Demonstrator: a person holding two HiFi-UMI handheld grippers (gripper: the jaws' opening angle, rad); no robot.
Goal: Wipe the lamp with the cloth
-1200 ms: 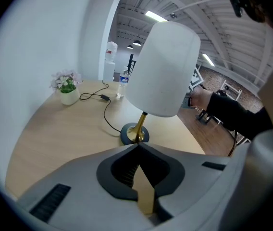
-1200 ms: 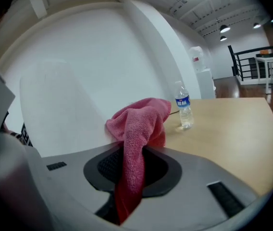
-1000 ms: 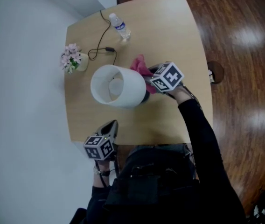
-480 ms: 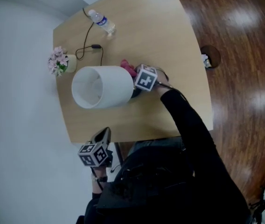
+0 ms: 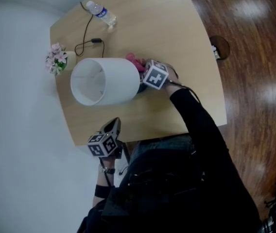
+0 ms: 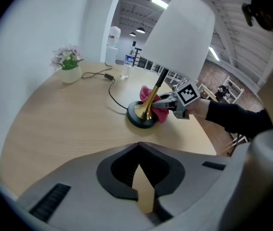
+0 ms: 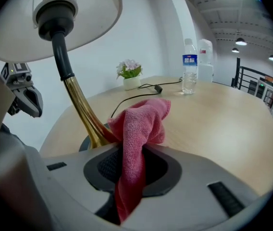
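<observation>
While the pale wooden table (image 5: 177, 33) fills the middle of the head view, a table lamp stands on it towards its left side, its white drum shade (image 5: 104, 81) hiding the parts below it from above. Under the shade, a curved brass stem (image 7: 81, 114) flares down into a round dark base (image 6: 139, 119).

The right gripper (image 5: 150, 76) reaches in low on the lamp's right, just under the shade's rim. Its jaws pinch a pink cloth (image 7: 139, 129), which hangs through them and bunches beyond the tips against the foot of the brass stem, above the base.

The left gripper (image 5: 112, 127) hangs at the table's near edge, well apart from the lamp. Its jaws are pressed together with nothing between them.

A clear water bottle (image 5: 101, 14) with a blue label stands near the far end of the table. A small pot of pink flowers (image 5: 56, 60) sits at the left edge, near the shade. A black power cord (image 5: 87, 38) loops across the tabletop between them towards the lamp.
</observation>
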